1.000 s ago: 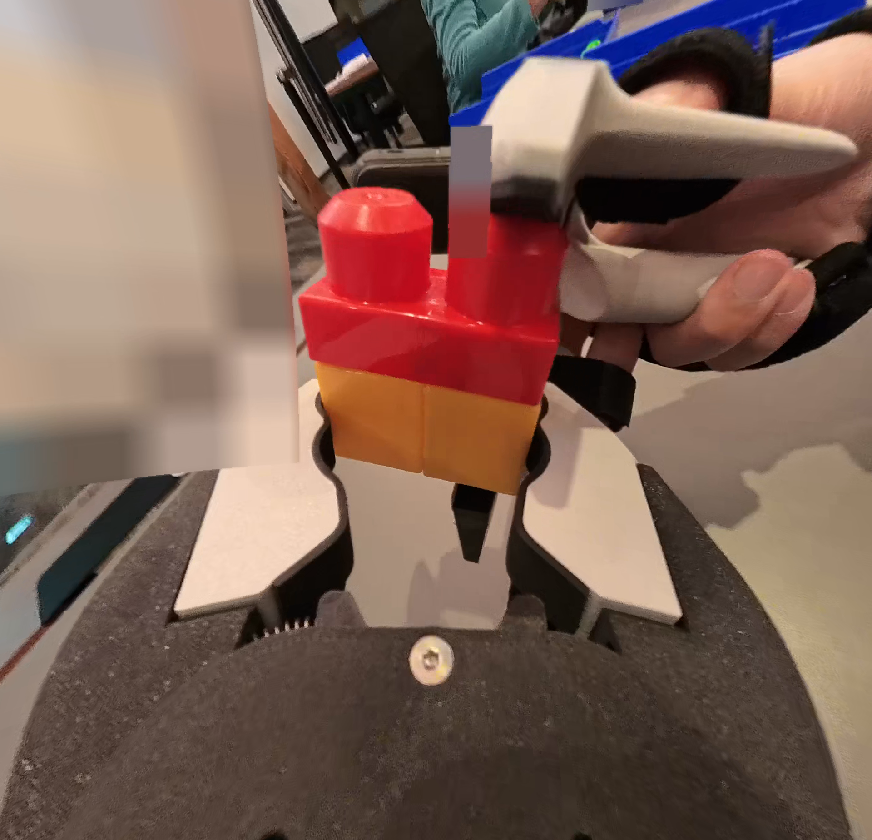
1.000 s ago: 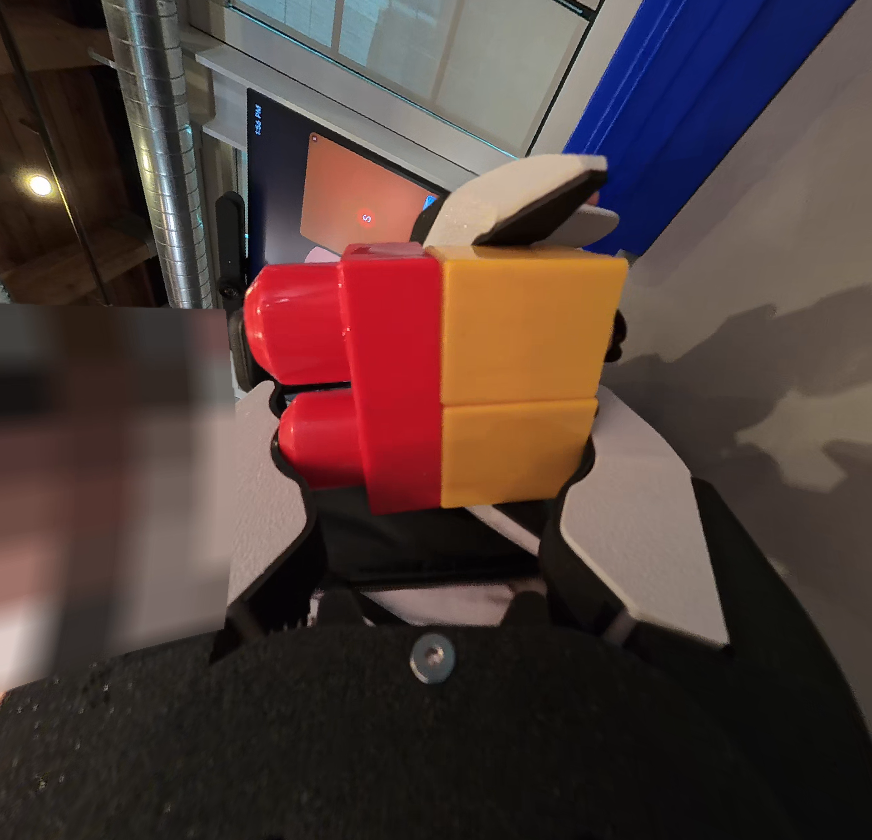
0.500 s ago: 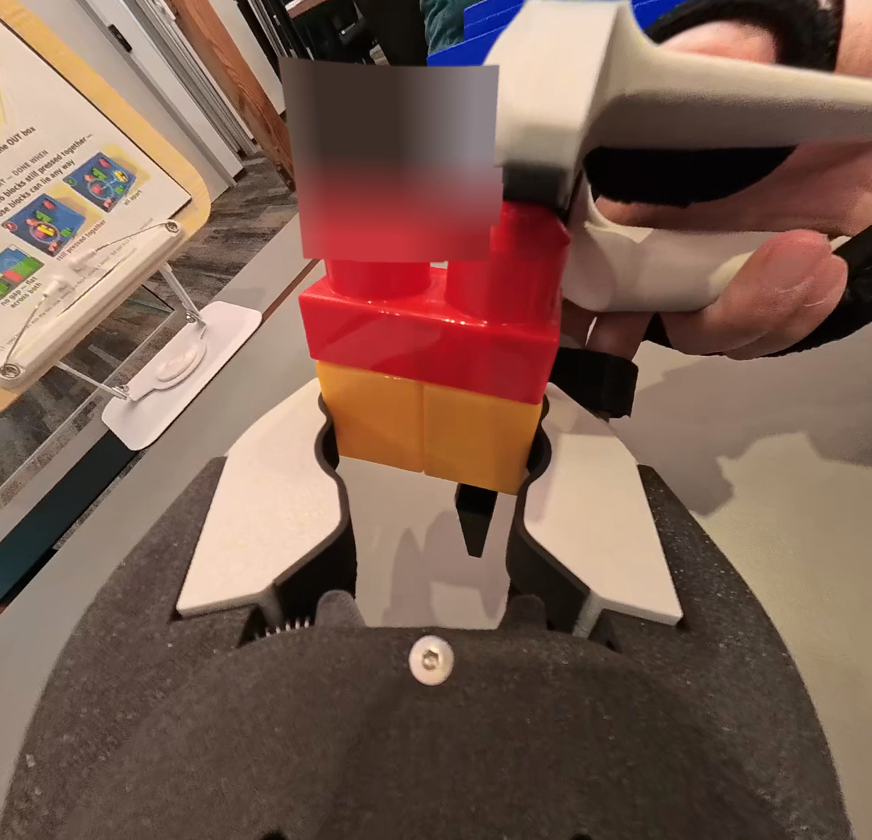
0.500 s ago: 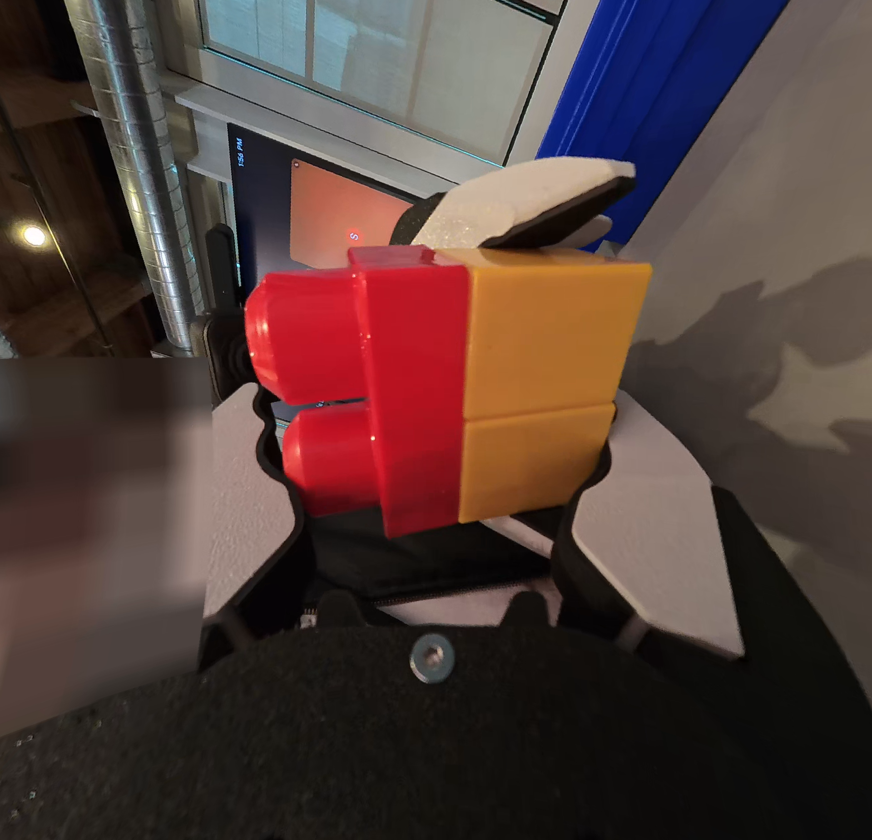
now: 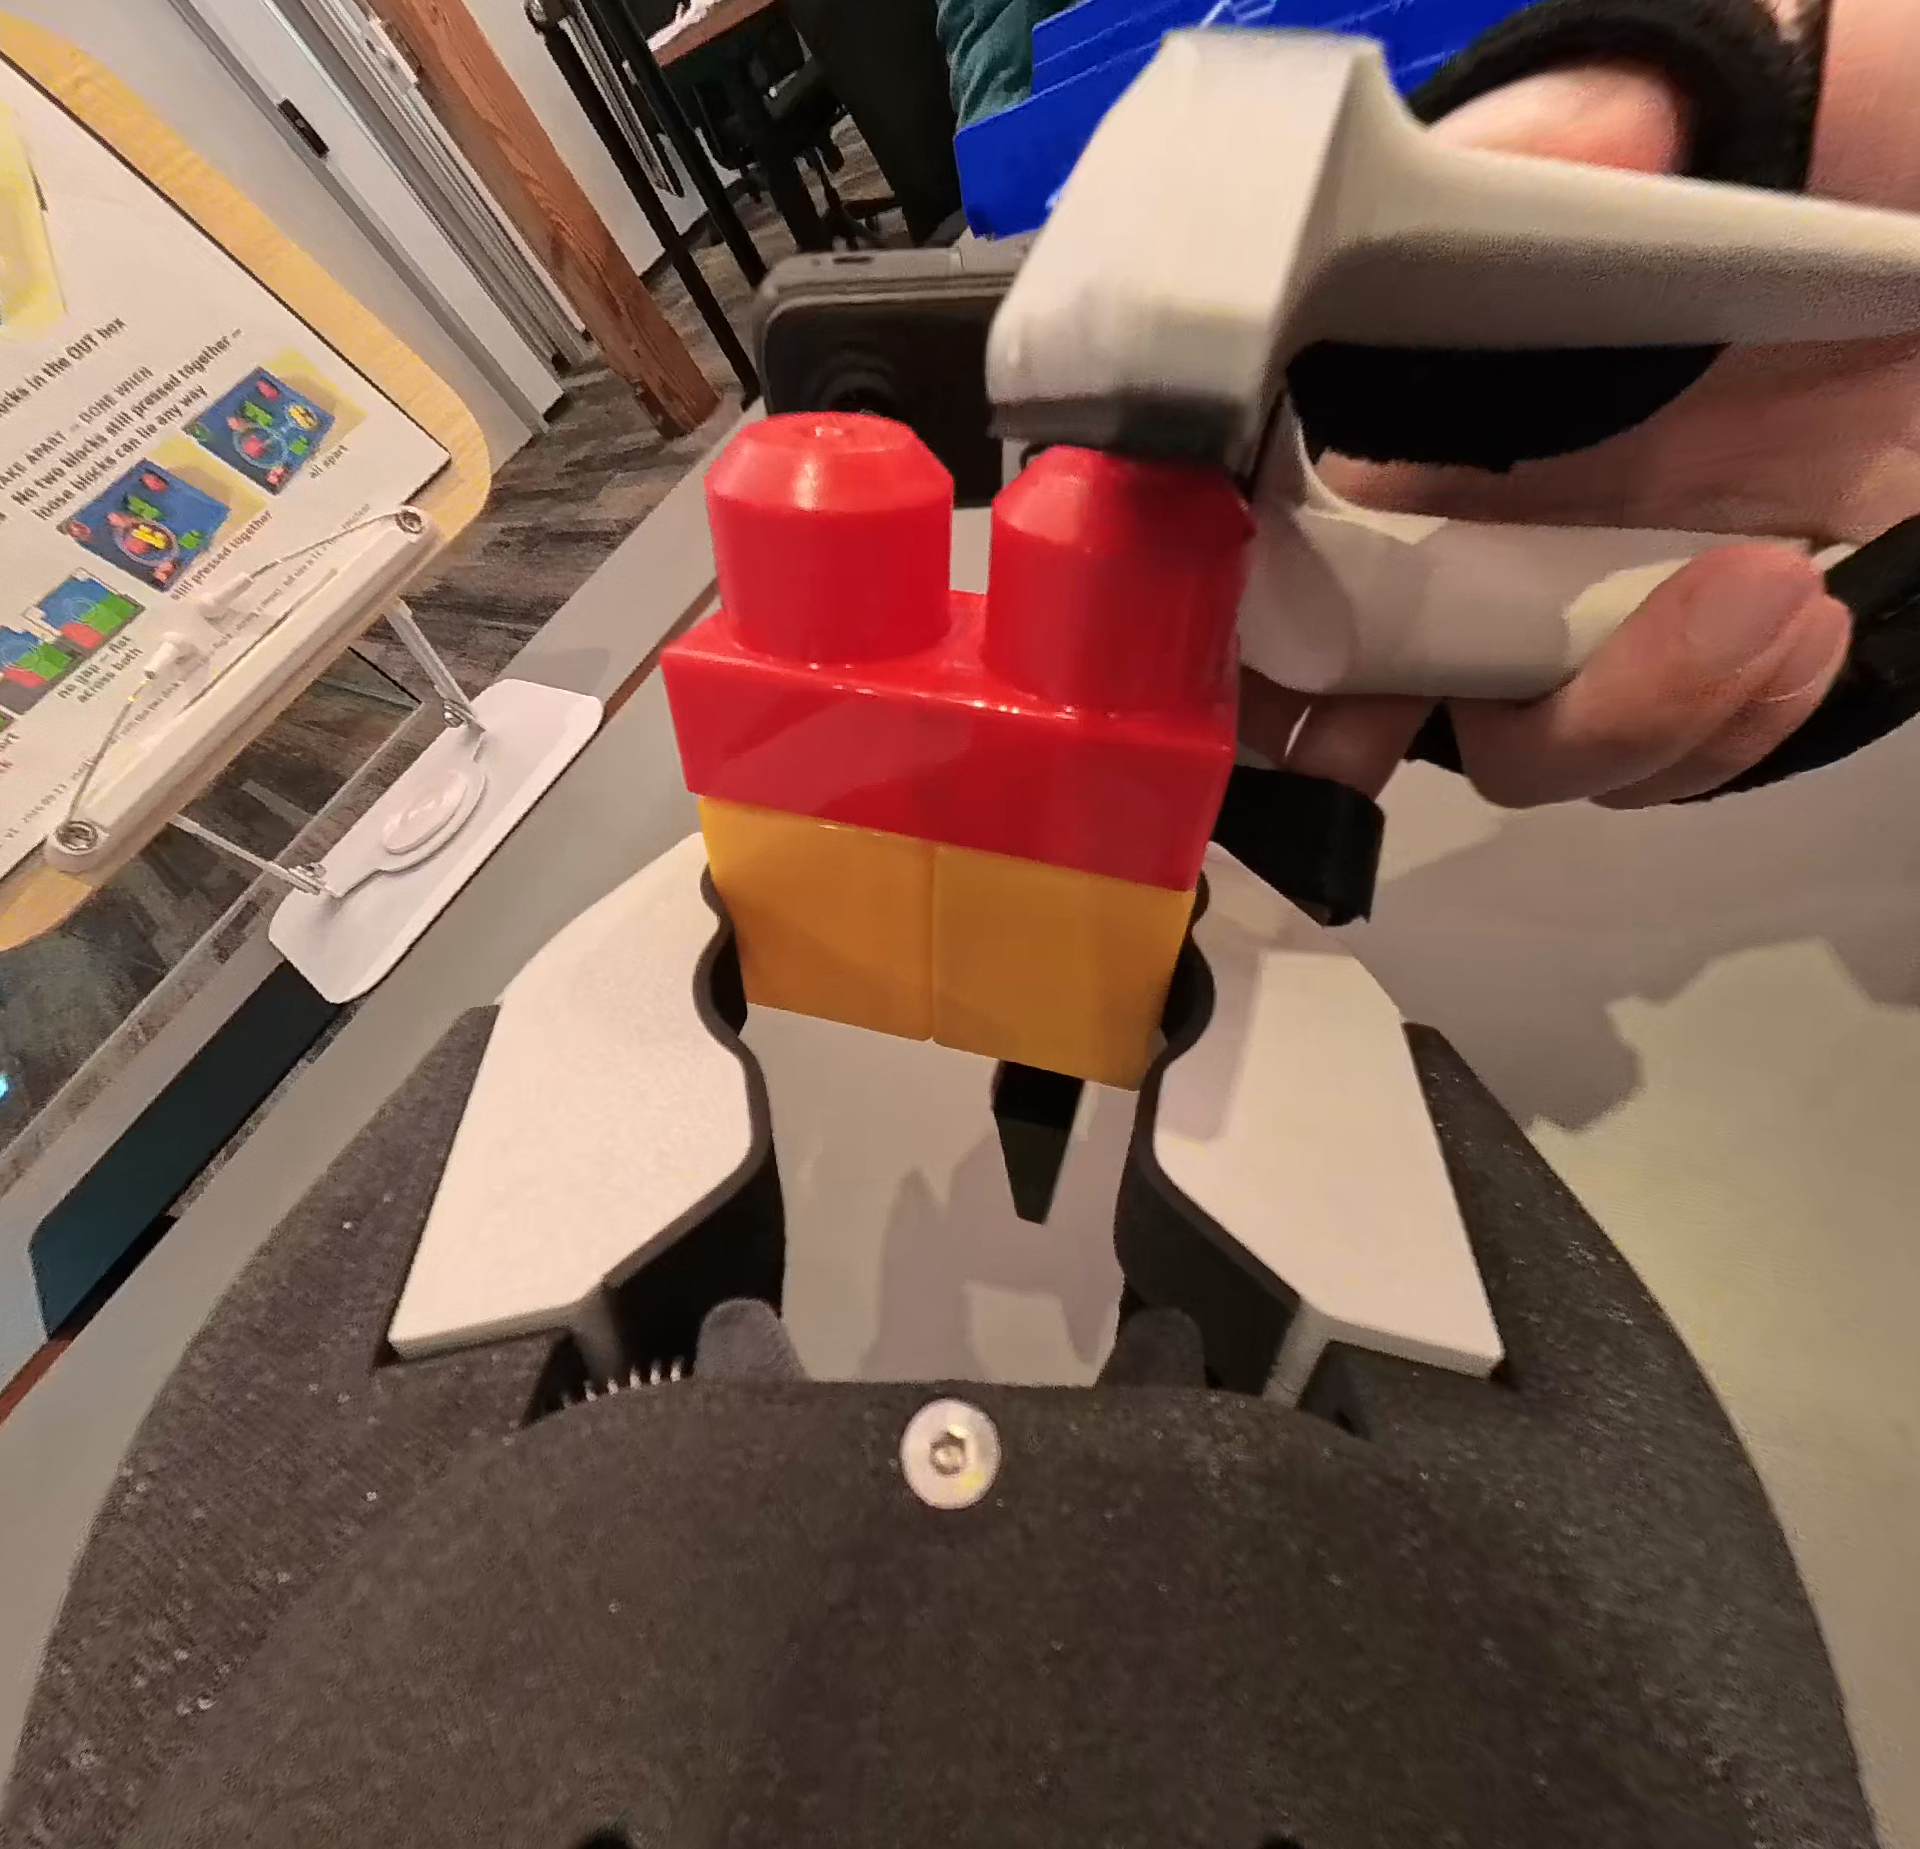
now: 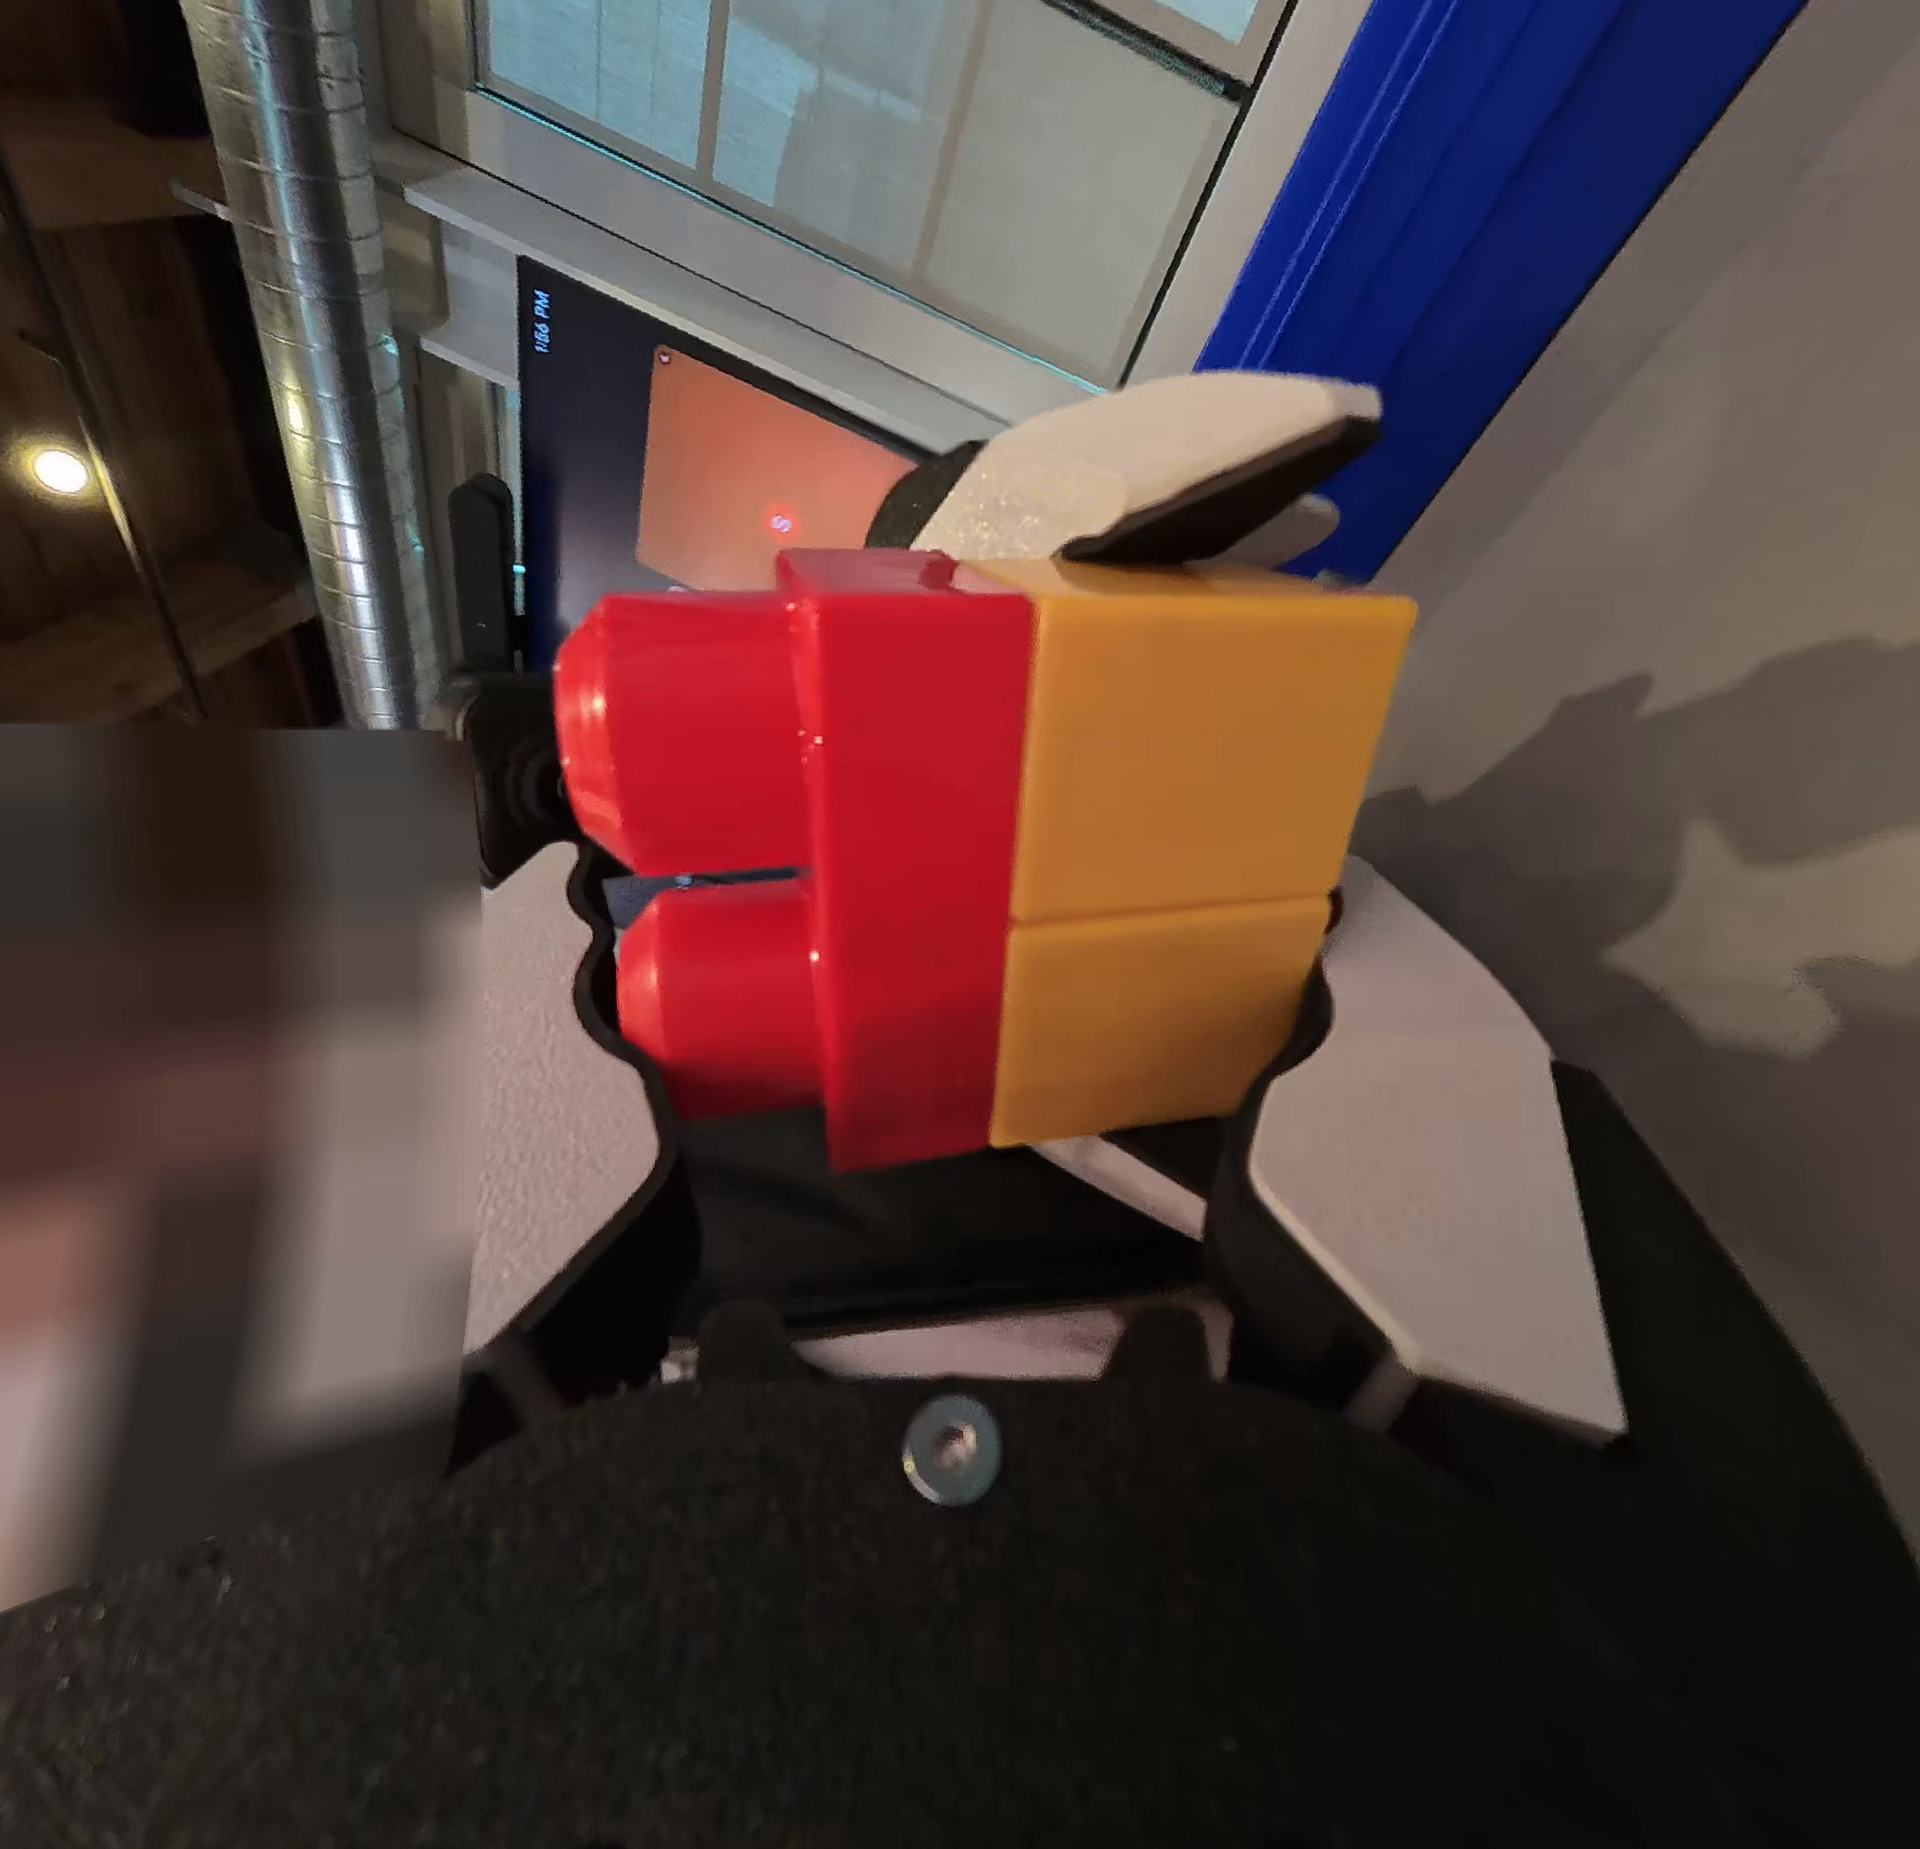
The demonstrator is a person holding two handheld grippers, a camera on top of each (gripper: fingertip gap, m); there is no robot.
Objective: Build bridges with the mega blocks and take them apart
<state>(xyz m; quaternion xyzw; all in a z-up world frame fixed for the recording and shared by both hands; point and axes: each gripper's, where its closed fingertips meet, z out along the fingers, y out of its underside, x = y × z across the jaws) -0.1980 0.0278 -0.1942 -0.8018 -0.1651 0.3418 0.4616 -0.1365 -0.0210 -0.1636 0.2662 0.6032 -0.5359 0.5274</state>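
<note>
L gripper (image 5: 951,958) clamped on yellow blocks (image 5: 951,952), R gripper (image 6: 961,978) pinching red block (image 6: 914,864) on top.

Left view panned, blocks (image 5: 951,833) unmoved.

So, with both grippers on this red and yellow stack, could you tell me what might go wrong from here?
1. The right gripper pinches the red block only by one stud, so it may slip off when pulled.
2. The left gripper clamps just the lower part of the yellow blocks; twisting could lever them out.
3. The stack is held above the table, so anything freed would drop.
</note>
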